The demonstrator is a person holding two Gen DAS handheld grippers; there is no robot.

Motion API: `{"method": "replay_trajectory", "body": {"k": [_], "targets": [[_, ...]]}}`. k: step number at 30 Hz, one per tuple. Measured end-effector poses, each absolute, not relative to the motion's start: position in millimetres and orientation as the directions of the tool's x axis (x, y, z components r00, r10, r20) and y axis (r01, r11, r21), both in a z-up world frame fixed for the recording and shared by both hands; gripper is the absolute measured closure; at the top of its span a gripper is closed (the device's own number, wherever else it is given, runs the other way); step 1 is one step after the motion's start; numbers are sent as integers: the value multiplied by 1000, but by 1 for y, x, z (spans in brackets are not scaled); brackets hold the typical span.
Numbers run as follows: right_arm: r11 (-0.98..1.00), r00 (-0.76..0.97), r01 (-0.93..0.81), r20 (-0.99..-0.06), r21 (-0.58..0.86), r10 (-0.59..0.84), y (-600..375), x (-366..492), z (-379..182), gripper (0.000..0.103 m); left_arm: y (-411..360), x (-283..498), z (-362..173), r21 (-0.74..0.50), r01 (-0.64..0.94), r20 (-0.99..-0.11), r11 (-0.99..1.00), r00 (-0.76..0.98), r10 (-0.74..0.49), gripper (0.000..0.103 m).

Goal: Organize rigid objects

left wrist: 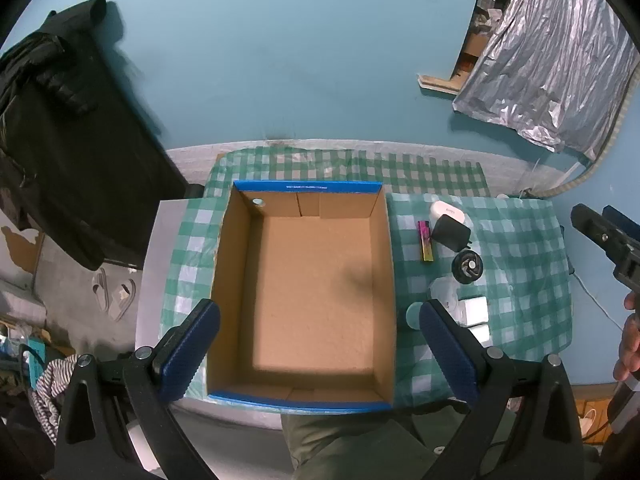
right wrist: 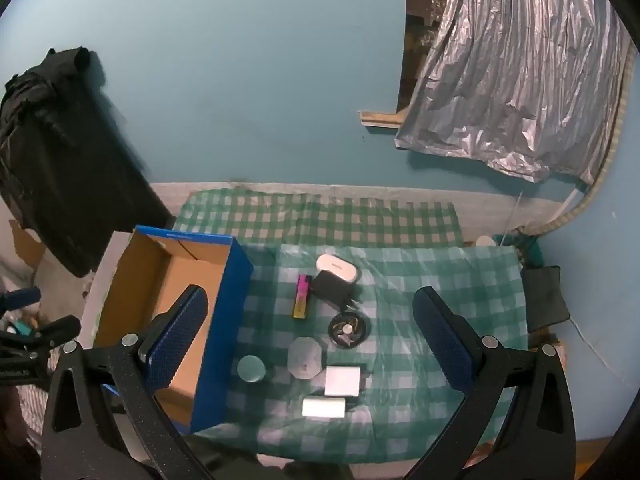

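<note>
An empty blue cardboard box sits on the left of the green checked cloth. My left gripper hangs open above it with nothing between its fingers. Right of the box lie small items: a white case, a black charger, a pink-yellow lighter, a round black dish, an octagonal clear lid, a teal round tin, and two white blocks. My right gripper stands open above these, touching nothing.
A black garment hangs at the left against the teal wall. A silver foil sheet covers the upper right. A dark pad lies off the cloth's right edge. A person's trouser leg shows below the box.
</note>
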State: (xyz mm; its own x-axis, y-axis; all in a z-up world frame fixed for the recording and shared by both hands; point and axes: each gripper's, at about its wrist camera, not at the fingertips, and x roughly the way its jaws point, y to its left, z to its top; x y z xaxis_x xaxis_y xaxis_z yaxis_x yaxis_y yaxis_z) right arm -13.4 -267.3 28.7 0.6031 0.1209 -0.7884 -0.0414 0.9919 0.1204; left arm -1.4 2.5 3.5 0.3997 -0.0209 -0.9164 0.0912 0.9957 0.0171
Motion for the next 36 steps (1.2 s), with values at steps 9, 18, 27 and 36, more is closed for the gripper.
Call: {"method": "replay_trajectory", "body": {"k": [9, 18, 27, 36], "targets": [[991, 599, -50, -791, 121, 127, -269, -15, 28, 1, -1, -3, 1, 26, 98, -917, 995, 398, -15, 2], [992, 596, -48, -794, 116, 122, -267, -13, 27, 1, -1, -5, -1, 29, 98, -917, 995, 398, -12, 2], [992, 595, -50, -795, 114, 121, -268, -13, 25, 1, -1, -7, -4, 35, 105, -918, 994, 395, -10, 2], [992, 589, -62, -798, 112, 126, -267, -8, 24, 1, -1, -7, -4, 36, 105, -919, 994, 393, -8, 2]]}}
